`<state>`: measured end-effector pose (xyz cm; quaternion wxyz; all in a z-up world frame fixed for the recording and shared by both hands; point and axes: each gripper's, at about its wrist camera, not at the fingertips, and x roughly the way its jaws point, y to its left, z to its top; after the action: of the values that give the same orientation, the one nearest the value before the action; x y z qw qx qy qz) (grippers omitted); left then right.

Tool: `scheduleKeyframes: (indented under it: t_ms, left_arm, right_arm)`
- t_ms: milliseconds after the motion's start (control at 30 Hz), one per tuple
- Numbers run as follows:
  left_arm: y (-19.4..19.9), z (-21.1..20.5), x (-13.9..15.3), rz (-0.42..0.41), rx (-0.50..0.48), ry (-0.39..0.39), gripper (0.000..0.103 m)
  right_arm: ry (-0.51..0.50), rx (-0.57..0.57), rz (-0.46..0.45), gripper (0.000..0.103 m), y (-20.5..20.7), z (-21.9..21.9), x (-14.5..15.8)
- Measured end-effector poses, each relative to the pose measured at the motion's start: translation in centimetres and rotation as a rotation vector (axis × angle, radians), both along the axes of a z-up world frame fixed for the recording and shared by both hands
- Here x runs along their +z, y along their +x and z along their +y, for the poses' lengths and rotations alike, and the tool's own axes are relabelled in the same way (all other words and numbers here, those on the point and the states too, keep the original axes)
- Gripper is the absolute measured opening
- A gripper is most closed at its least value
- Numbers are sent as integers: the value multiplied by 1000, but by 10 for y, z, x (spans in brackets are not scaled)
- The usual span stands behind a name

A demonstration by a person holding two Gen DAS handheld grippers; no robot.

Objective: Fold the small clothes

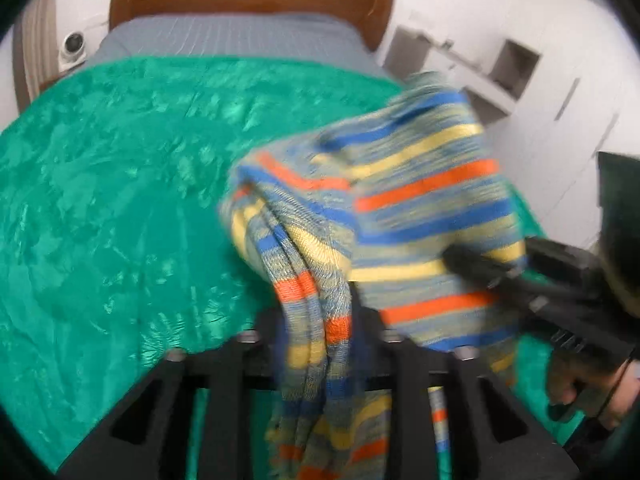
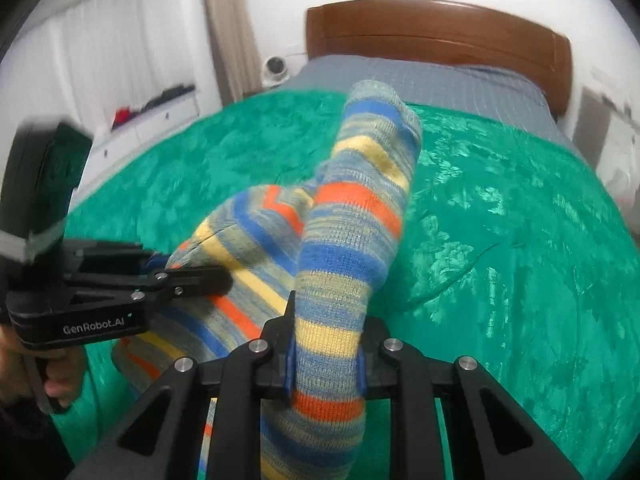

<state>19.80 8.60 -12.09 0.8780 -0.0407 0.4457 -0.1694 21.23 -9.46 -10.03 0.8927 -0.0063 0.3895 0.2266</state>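
Note:
A small striped knit garment (image 1: 420, 200), blue, yellow, orange and grey, hangs in the air above a green bedspread (image 1: 120, 200). My left gripper (image 1: 316, 320) is shut on a bunched fold of it. My right gripper (image 2: 326, 344) is shut on a sleeve-like part (image 2: 352, 216) that stands up in front of it. In the left wrist view the right gripper (image 1: 476, 264) comes in from the right, its fingers against the cloth. In the right wrist view the left gripper (image 2: 216, 280) reaches in from the left, clamped on the garment's body.
The green bedspread (image 2: 500, 240) covers the bed. A grey sheet (image 2: 420, 80) and brown headboard (image 2: 440, 28) lie at the far end. A white dome camera (image 2: 275, 67) sits by the wall. White drawers (image 2: 152, 120) stand left, white shelves (image 1: 500, 76) right.

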Motion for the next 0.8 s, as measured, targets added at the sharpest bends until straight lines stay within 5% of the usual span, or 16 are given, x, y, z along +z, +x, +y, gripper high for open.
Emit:
scheduleKeyframes:
  t_ms: [33, 67, 100, 133, 400, 800]
  left_arm:
    - [3, 3, -8, 18, 24, 33, 67]
    - [2, 8, -18, 26, 54, 71, 75]
    - [-1, 10, -26, 29, 79, 101, 75]
    - [-6, 13, -31, 28, 95, 119, 75]
    - [-52, 7, 2, -170, 208, 284, 99]
    - [-125, -3, 67, -279, 320, 352, 102]
  right_arm:
    - [31, -32, 68, 33, 12, -11, -10]
    - [28, -72, 114, 54, 21, -17, -18]
    - [15, -128, 140, 83, 25, -29, -28]
    - [5, -168, 151, 92, 23, -38, -35]
    - [-100, -234, 70, 96, -32, -69, -23]
    - [-177, -178, -96, 101, -120, -26, 54]
